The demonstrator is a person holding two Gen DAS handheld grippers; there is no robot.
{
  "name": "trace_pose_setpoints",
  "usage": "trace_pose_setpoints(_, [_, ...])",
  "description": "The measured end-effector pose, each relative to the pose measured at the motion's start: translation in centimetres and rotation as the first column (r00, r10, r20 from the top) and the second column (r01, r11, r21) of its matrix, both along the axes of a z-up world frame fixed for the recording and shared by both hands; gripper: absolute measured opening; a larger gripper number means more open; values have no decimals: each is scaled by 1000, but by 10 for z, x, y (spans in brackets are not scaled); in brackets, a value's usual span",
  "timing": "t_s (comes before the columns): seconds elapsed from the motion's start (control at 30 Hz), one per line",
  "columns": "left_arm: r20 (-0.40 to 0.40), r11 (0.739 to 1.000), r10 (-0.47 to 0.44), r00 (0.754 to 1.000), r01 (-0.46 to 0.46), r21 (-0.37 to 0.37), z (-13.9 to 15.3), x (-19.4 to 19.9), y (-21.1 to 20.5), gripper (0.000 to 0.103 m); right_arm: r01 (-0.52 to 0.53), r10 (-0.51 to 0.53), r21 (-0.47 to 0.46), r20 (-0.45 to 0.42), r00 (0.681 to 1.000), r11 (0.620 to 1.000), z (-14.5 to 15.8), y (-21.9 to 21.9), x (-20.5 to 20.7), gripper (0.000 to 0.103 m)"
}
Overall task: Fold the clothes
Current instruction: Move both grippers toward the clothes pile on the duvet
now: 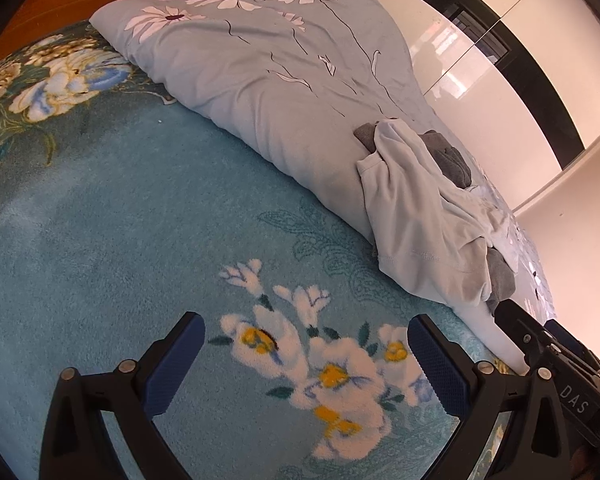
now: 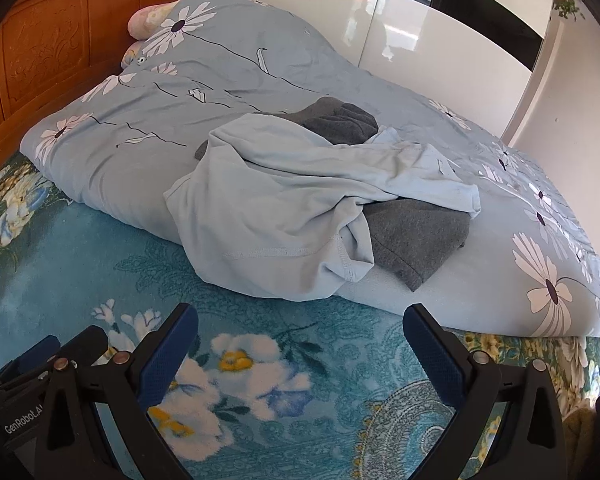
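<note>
Left gripper [image 1: 306, 364]: you are holding its ribbed blue pads wide apart, gripping nothing, over the plush teal floral blanket [image 1: 120, 240].
Right gripper [image 2: 300, 354]: you are keeping it spread wide too, empty.
Pale blue shirt [image 2: 284, 208]: soft knit, lying crumpled on the puffy daisy-print quilt [image 2: 236, 80], its stitched hem spilling onto the blanket.
Grey garment [image 2: 412, 236]: fuzzy, lying partly under the shirt.

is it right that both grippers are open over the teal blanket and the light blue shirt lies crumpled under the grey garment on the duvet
Not quite. The light blue shirt lies crumpled on top of the grey garment, not under it, as the right wrist view shows. The rest holds: the left gripper and right gripper are open over the teal blanket, and the clothes sit on the duvet.
</note>
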State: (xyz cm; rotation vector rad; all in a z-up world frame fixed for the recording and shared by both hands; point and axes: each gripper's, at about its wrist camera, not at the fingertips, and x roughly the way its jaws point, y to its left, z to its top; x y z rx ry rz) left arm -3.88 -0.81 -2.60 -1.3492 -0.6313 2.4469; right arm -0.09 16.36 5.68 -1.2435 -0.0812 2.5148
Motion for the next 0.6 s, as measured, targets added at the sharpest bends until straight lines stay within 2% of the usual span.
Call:
trace_pose_setpoints(0.2, [-3, 1000, -9, 1000, 9, -18, 1, -1, 1, 103, 0, 0, -9, 3, 1000, 1000, -4, -1, -3, 102])
trace_pose_setpoints(0.6, [1, 1000, -6, 1000, 6, 4, -1, -3, -1, 103, -7, 7, -7, 7, 1000, 1000, -7, -6, -6, 102])
